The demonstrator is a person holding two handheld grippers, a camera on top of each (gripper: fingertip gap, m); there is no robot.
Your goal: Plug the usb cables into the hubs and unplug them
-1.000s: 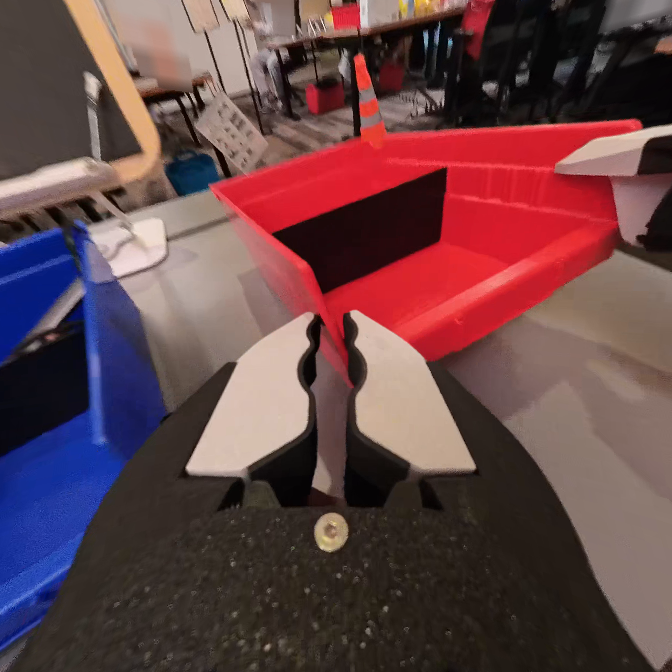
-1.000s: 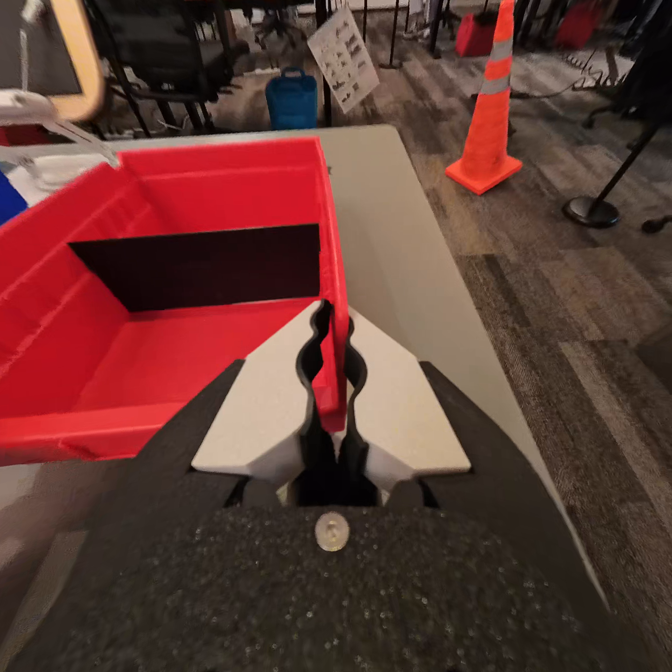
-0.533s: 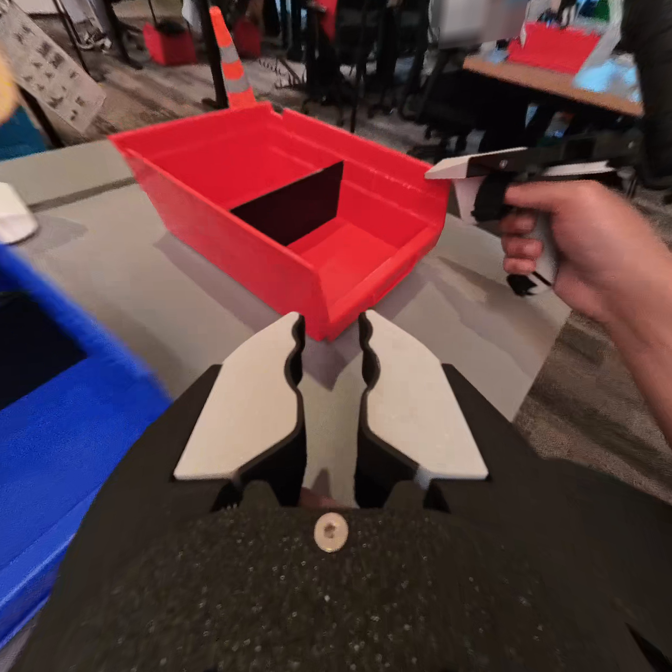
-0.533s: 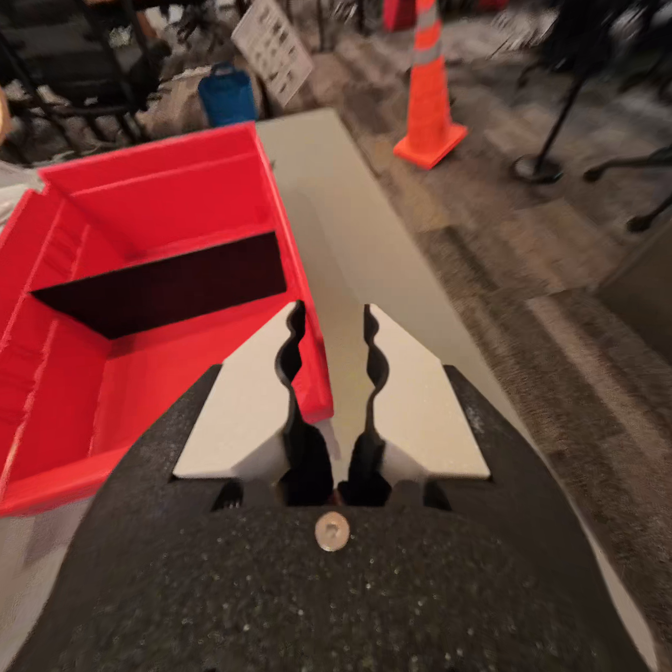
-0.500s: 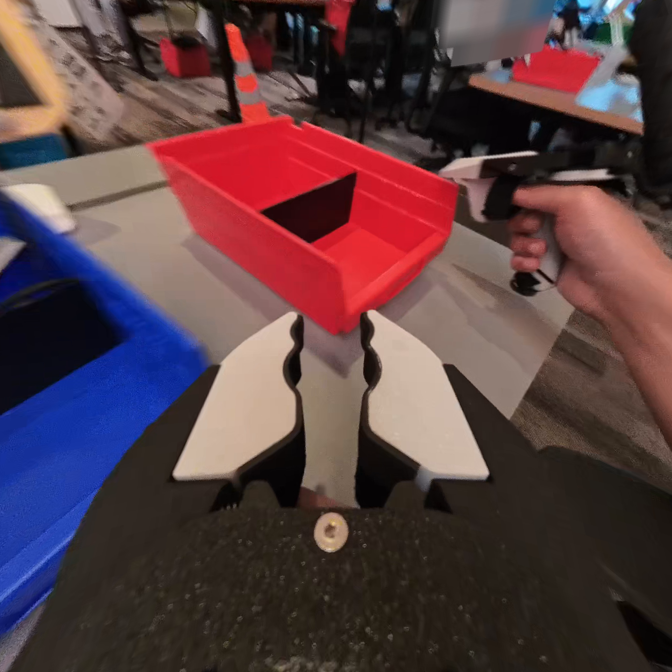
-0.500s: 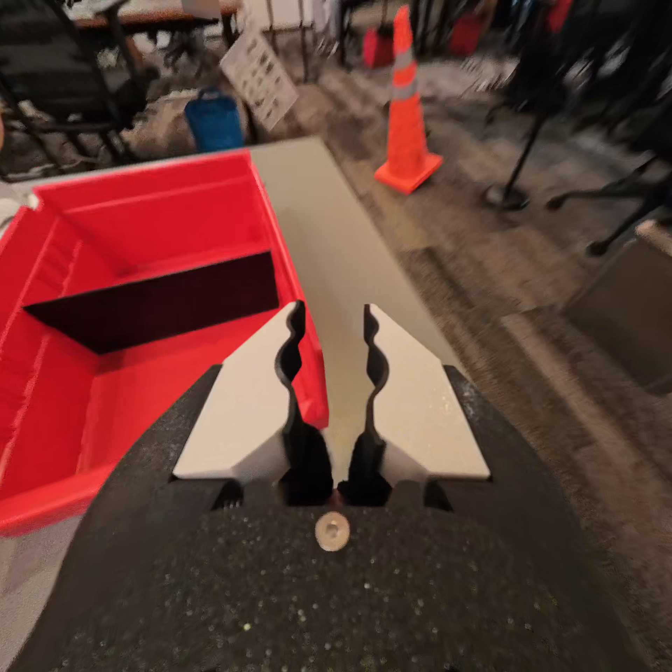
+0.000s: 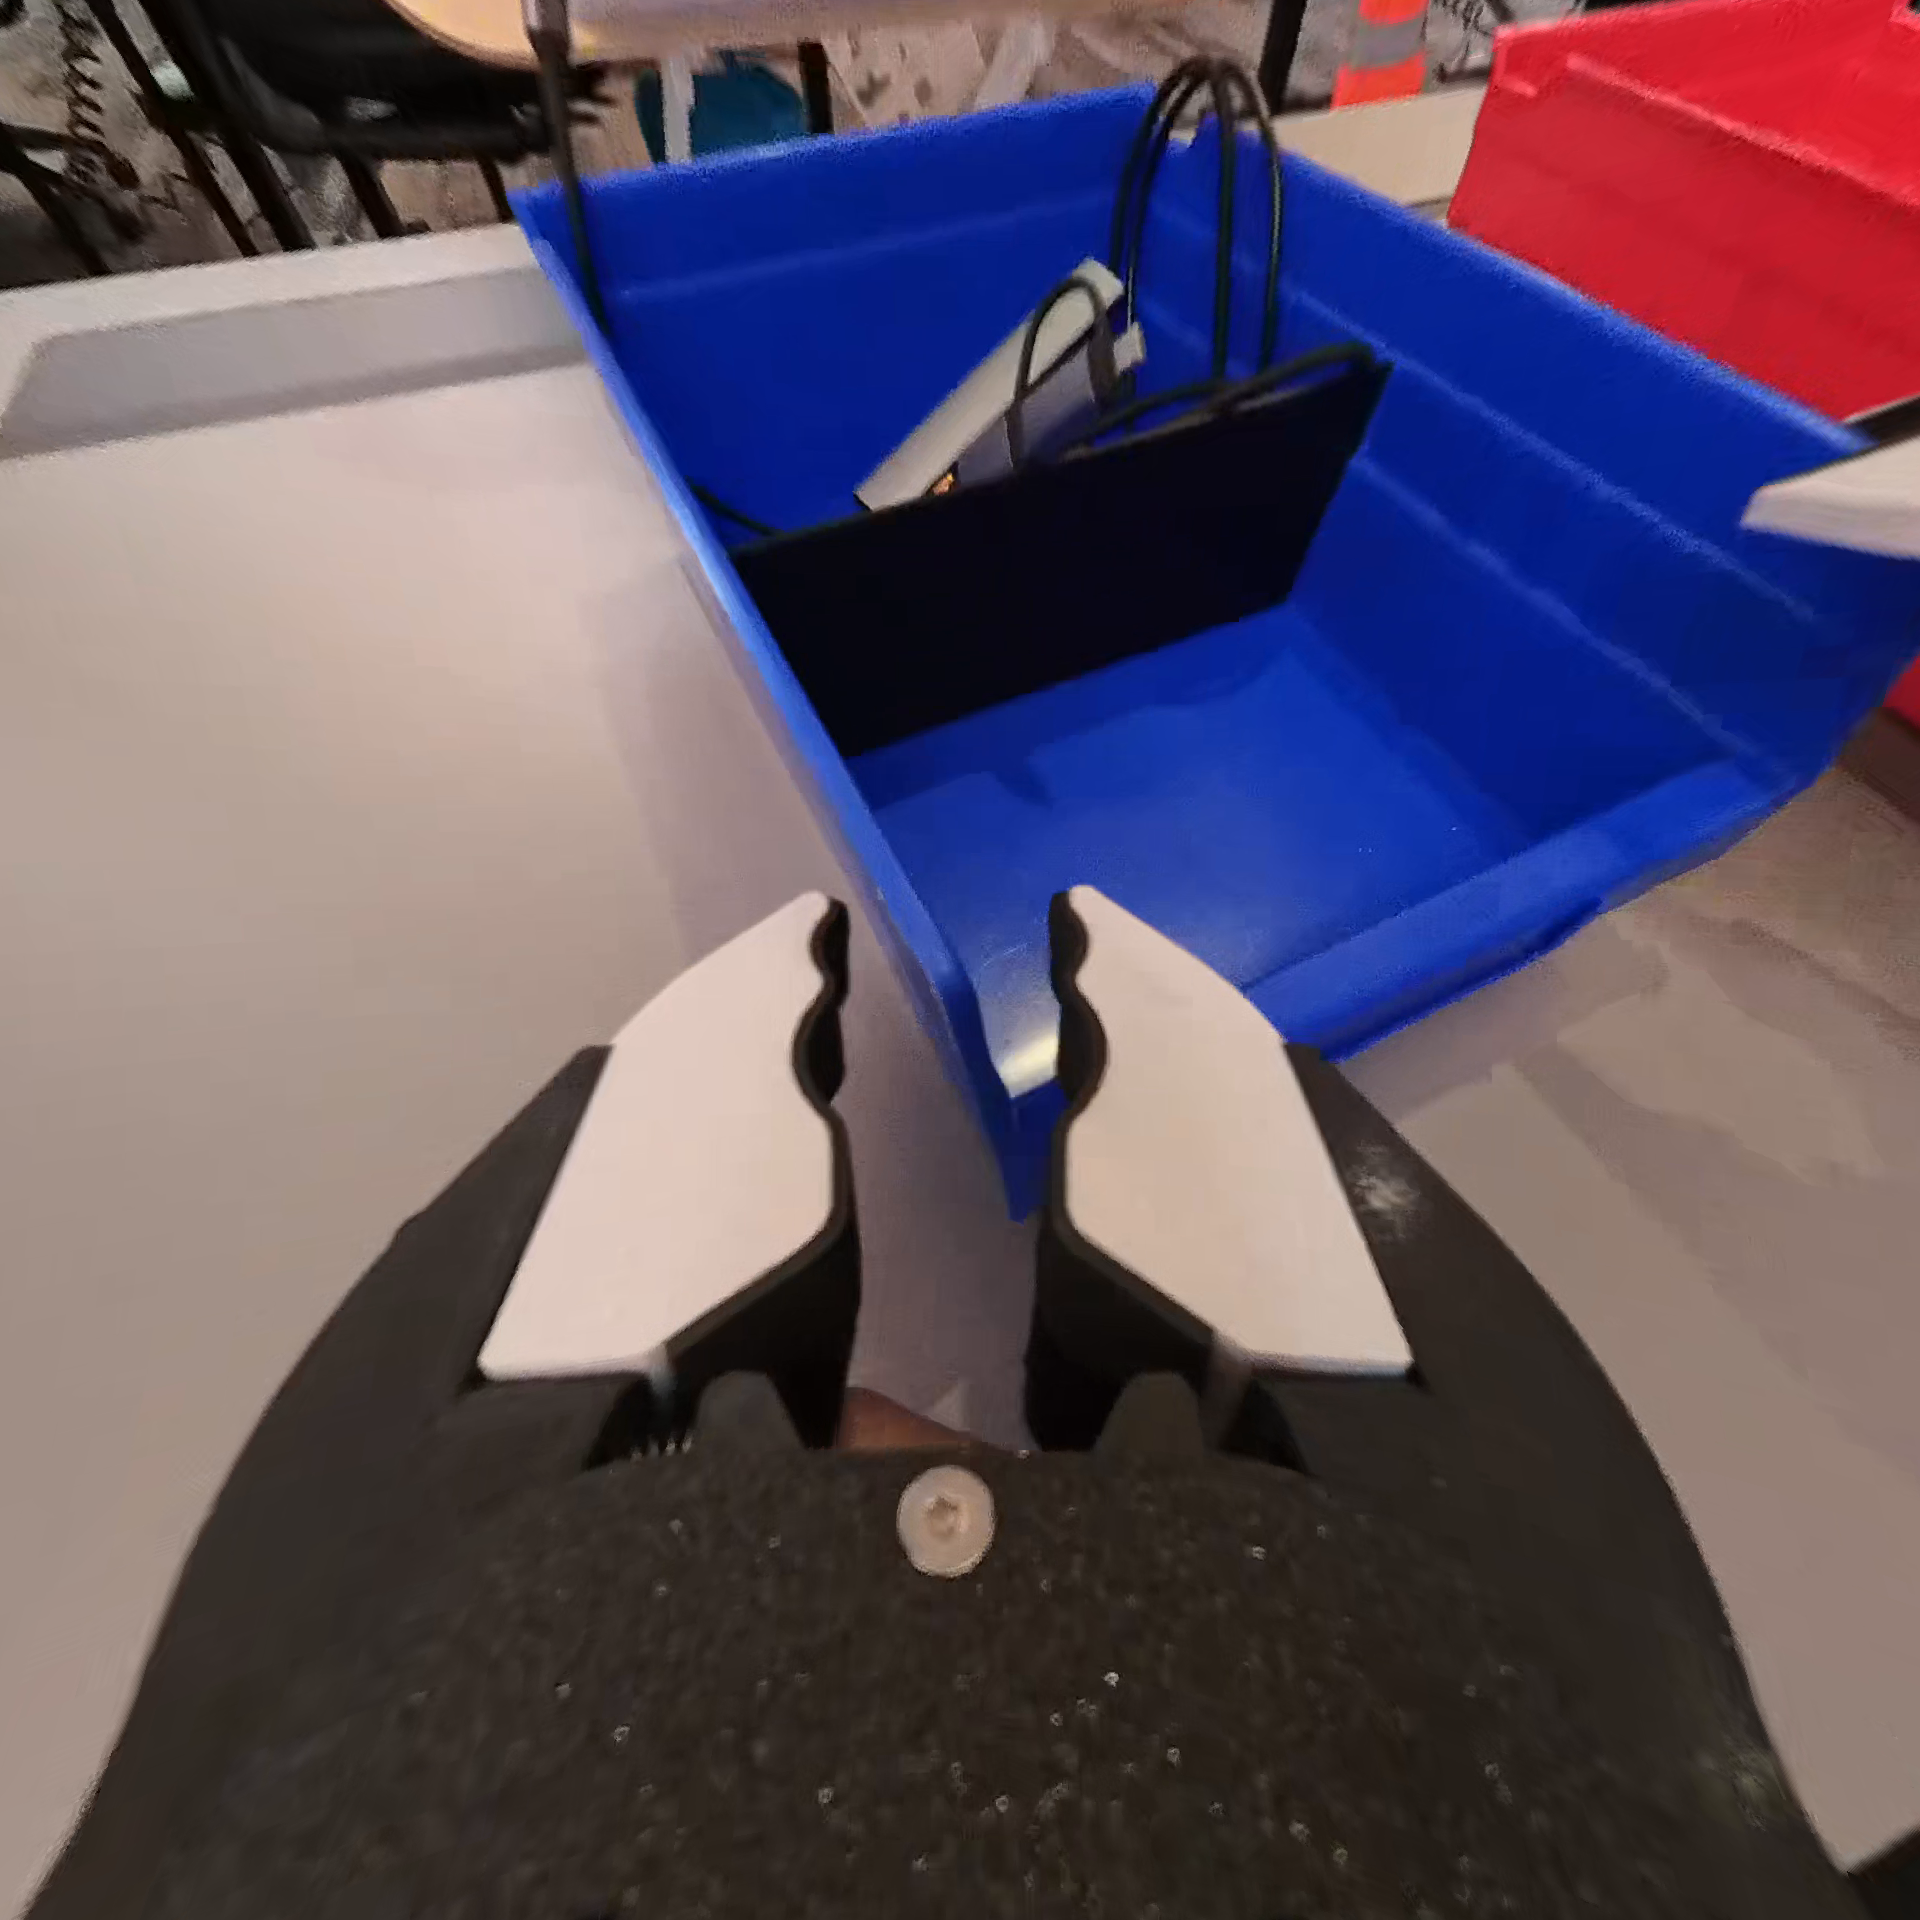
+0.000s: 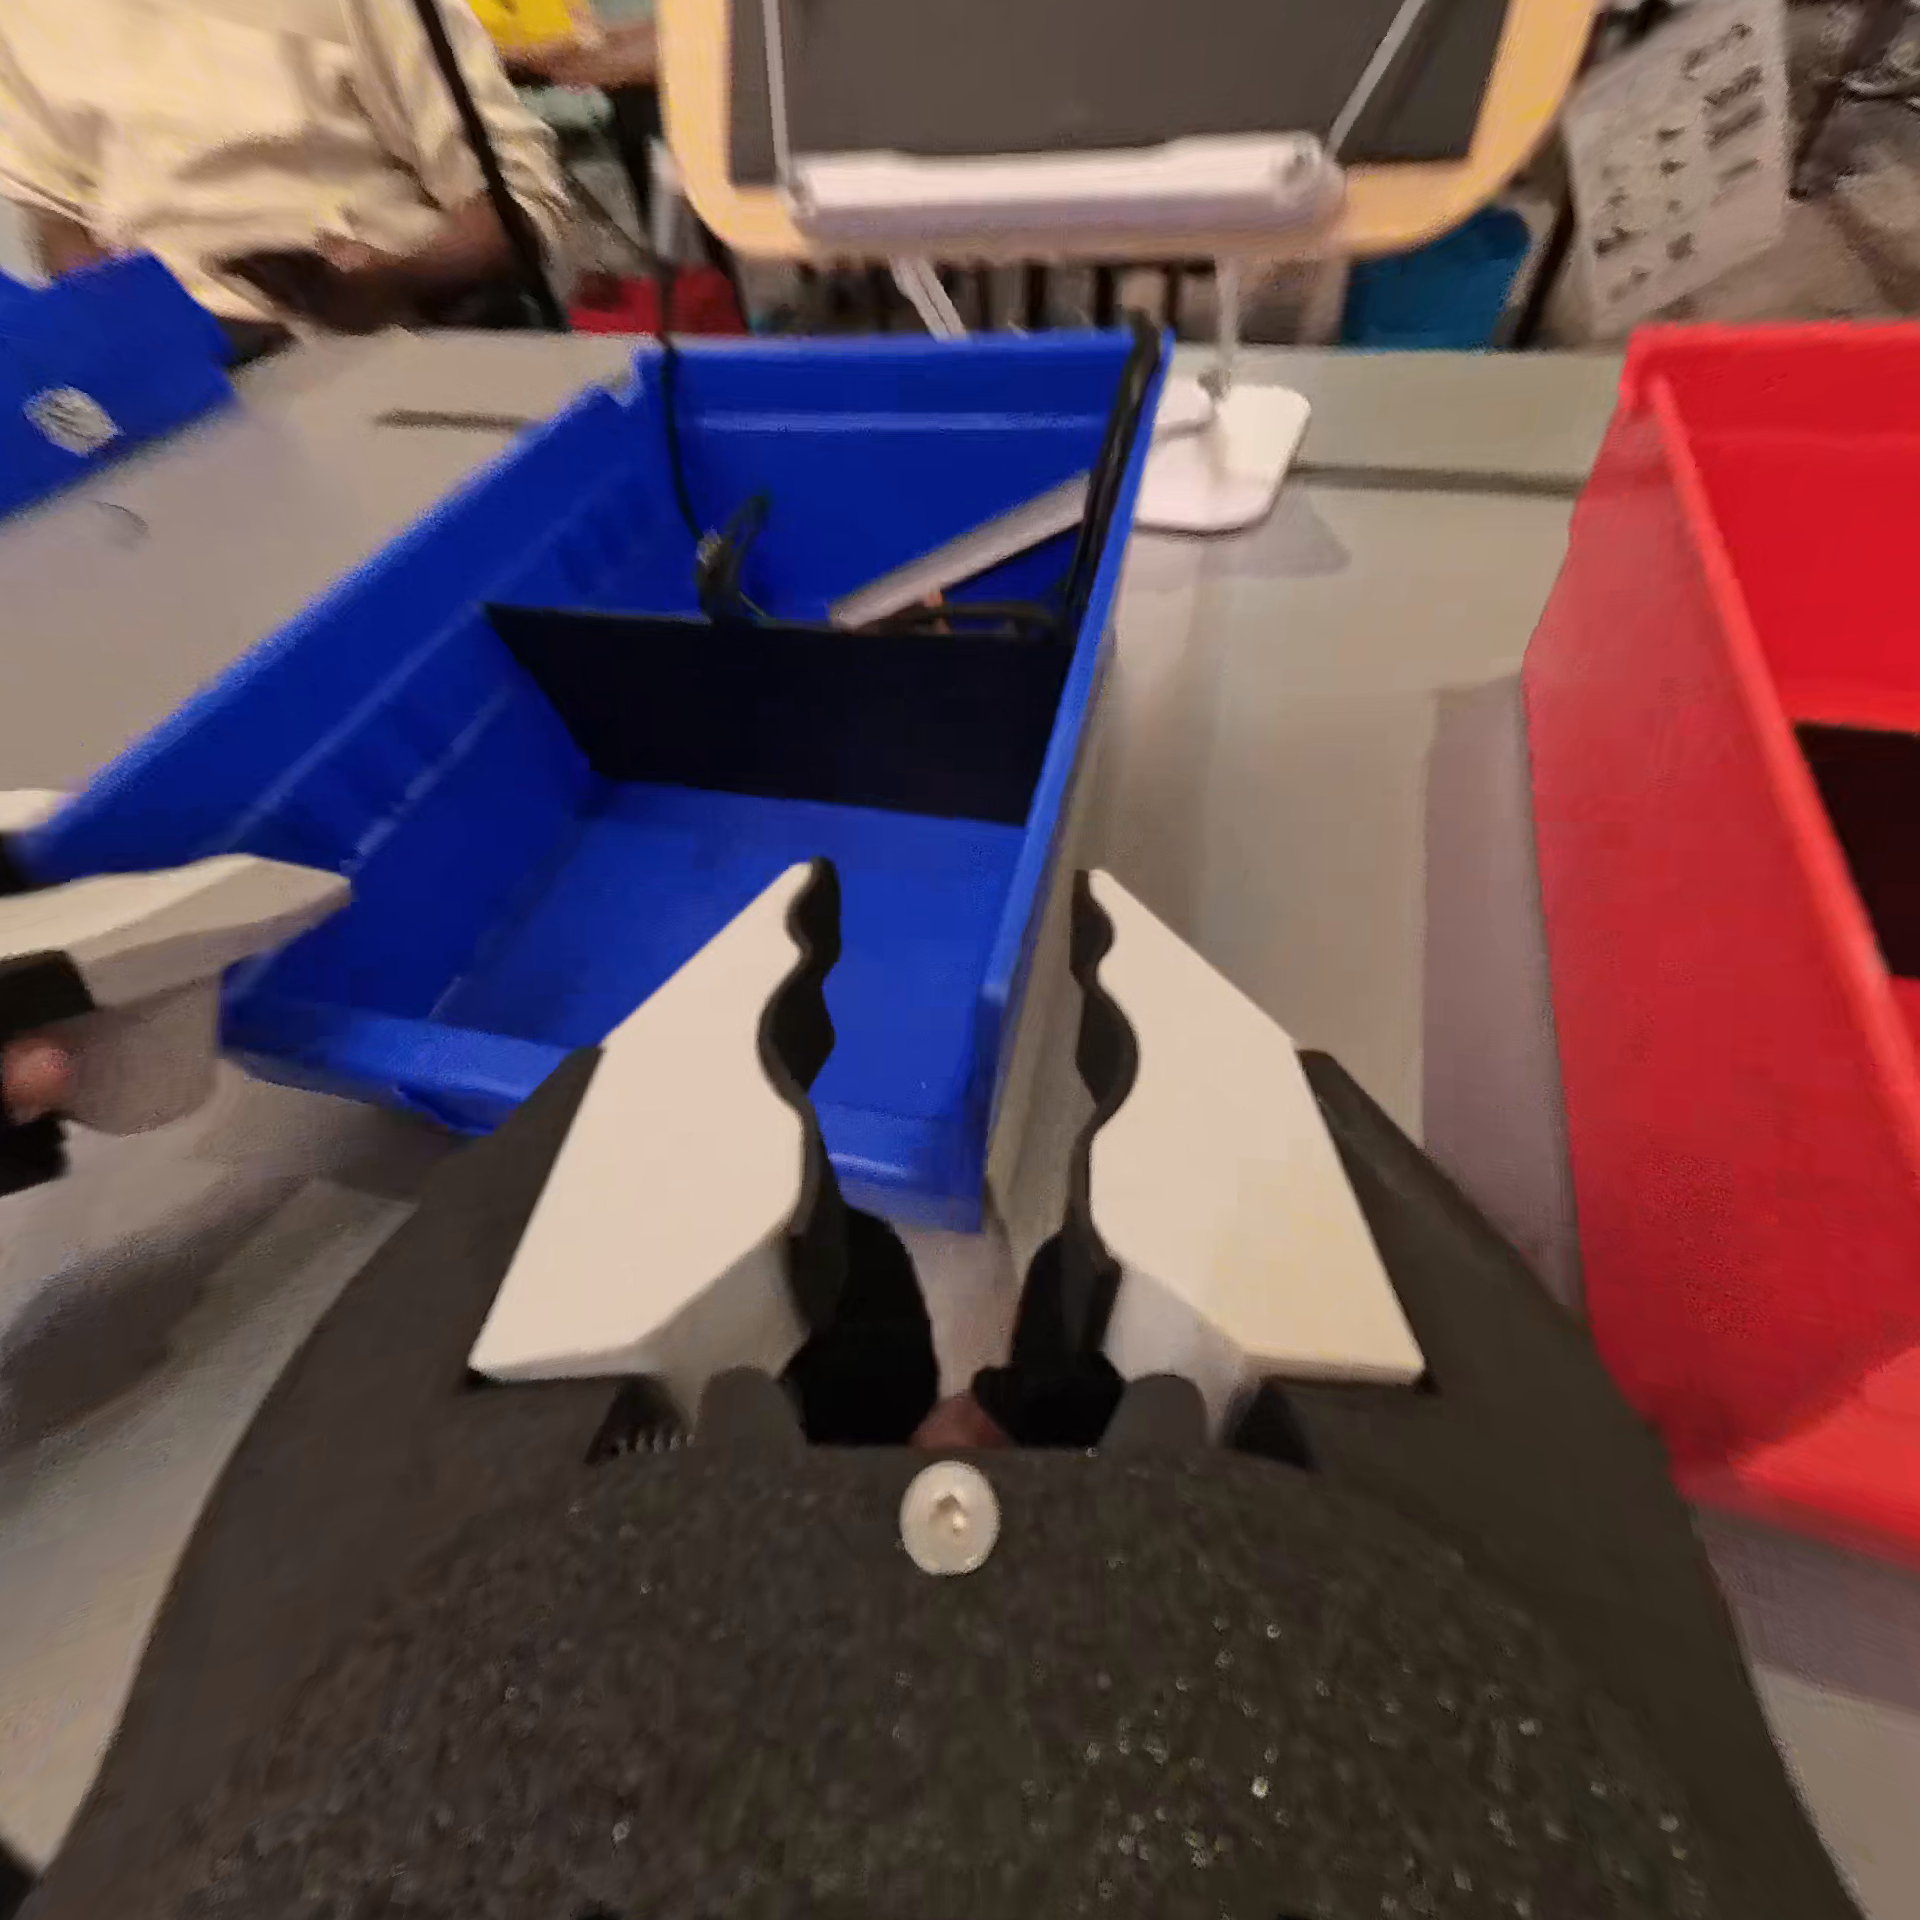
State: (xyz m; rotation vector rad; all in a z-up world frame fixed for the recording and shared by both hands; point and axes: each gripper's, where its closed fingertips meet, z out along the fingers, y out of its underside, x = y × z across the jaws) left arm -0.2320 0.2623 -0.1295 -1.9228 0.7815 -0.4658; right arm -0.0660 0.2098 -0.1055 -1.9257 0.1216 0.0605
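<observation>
We hold the left claw (image 7: 943, 914) and right claw (image 8: 951, 883) open, straddling opposite near corners of the blue bin (image 7: 1558, 499).

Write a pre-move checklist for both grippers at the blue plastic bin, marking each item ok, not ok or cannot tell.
1. Left gripper open: ok.
2. Right gripper open: ok.
3. Near left corner wall of the blue plastic bin lies between the left gripper's fingers: ok.
4. Bin's right wall lies between the right gripper's fingers: ok.
5. Near compartment, before the black divider panel, free of items: ok.
6. Black cables and grey flat device stay behind the divider: not ok, cables loop over the rim.
</observation>
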